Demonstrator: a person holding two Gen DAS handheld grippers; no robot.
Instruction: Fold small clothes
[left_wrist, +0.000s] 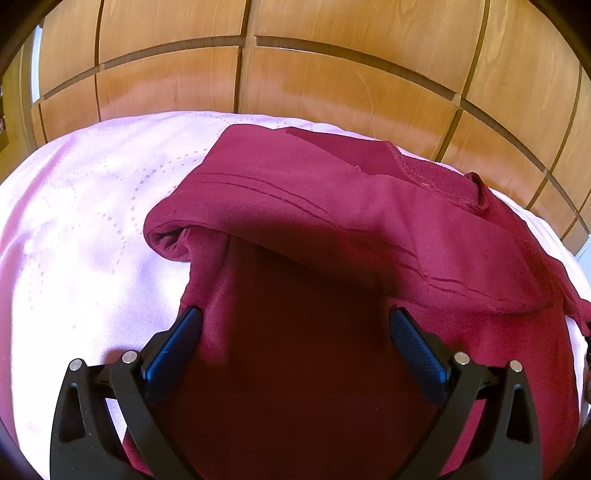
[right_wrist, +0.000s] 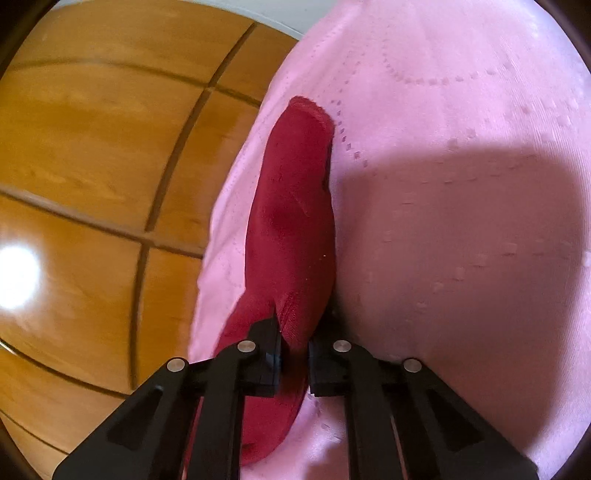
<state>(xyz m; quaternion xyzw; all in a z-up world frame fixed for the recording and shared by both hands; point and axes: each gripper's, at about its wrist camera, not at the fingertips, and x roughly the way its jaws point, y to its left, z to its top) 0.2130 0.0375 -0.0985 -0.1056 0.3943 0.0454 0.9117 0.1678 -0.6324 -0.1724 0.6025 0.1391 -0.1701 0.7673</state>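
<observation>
my right gripper (right_wrist: 295, 354) is clenched on an edge of the maroon garment (right_wrist: 295, 221), which lies on the pink bedspread (right_wrist: 461, 221); my left gripper (left_wrist: 295, 332) hangs spread above it, grasping nothing. pulling now could drag the cover or undo the fold
</observation>
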